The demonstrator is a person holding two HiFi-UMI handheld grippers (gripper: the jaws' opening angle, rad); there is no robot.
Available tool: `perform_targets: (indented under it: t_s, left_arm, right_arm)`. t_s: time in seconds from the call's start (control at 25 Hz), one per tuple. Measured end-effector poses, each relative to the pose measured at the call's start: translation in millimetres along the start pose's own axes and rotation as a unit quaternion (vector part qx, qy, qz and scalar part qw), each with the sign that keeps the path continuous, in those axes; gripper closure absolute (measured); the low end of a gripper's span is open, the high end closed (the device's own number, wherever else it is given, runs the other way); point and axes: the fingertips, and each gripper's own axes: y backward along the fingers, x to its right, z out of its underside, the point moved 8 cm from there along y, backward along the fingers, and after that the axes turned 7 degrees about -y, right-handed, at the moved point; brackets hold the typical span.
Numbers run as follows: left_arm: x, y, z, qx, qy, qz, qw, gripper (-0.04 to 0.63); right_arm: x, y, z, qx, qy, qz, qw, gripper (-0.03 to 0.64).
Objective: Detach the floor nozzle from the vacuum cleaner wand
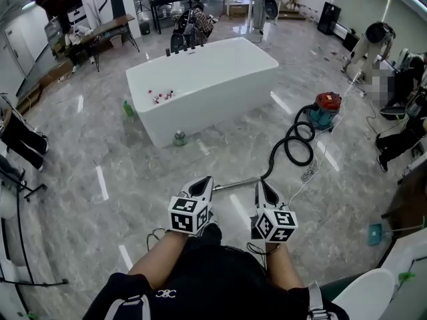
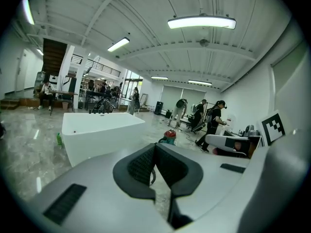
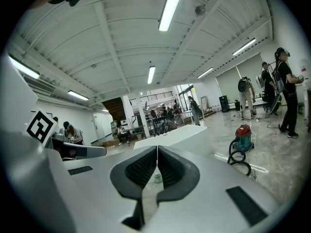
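Observation:
In the head view a red and teal vacuum cleaner (image 1: 325,109) stands on the marble floor at the right. Its black hose (image 1: 297,142) coils toward me and joins a metal wand (image 1: 237,183), which lies on the floor between my two grippers. The floor nozzle is not visible; the wand's near end disappears behind my left gripper (image 1: 203,183). My right gripper (image 1: 261,187) is just right of the wand. Both hang above the floor, shut and holding nothing. The left gripper view shows closed jaws (image 2: 155,150) with the vacuum (image 2: 168,136) beyond, and the right gripper view (image 3: 157,152) shows the same with the vacuum (image 3: 243,137).
A white bathtub (image 1: 200,89) stands ahead in the middle of the floor, with a green bottle (image 1: 127,108) at its left and a jar (image 1: 179,138) at its front corner. People stand and sit at the right wall (image 1: 393,139). Tables (image 1: 107,32) line the back.

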Motion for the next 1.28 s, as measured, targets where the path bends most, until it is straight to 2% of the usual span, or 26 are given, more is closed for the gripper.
perform_targets:
  t_s: [0.28,0.6,0.72,0.92,1.12,1.28]
  left_arm:
    - [-27.0,-53.6,-22.1,0.008,0.013,0.017,0.9997,0.588]
    - [-80.0,-130.1,-50.7,0.006,0.036,0.024,0.999,0.588]
    - [-102.3,-151.4,-56.1,-0.002,0.047,0.02,0.9987,0.588]
    - [-141.8,-182.7,-63.8,-0.011,0.042,0.006,0.999,0.588]
    - [-163.3,-221.7,-64.6,-0.028,0.055,0.024,0.9978,0.588]
    - [-164.9,-246.0,-62.2,-0.025,0.077,0.036,0.9961,0.588]
  right_arm:
    - [20.3,-52.1,-18.4,-0.006,0.015,0.01,1.0,0.6]
    - [41.9,-137.1,-47.3,-0.005,0.03,0.024,0.999,0.6]
    - [45.3,-169.1,-54.6,-0.025,0.041,0.024,0.999,0.6]
    - [46.5,-224.4,-56.1,-0.056,0.072,0.016,0.996,0.6]
    - [57.9,-253.1,-49.1,-0.083,0.075,0.024,0.993,0.6]
    - [74.4,-267.8,-46.4,-0.067,0.099,-0.011,0.993,0.6]
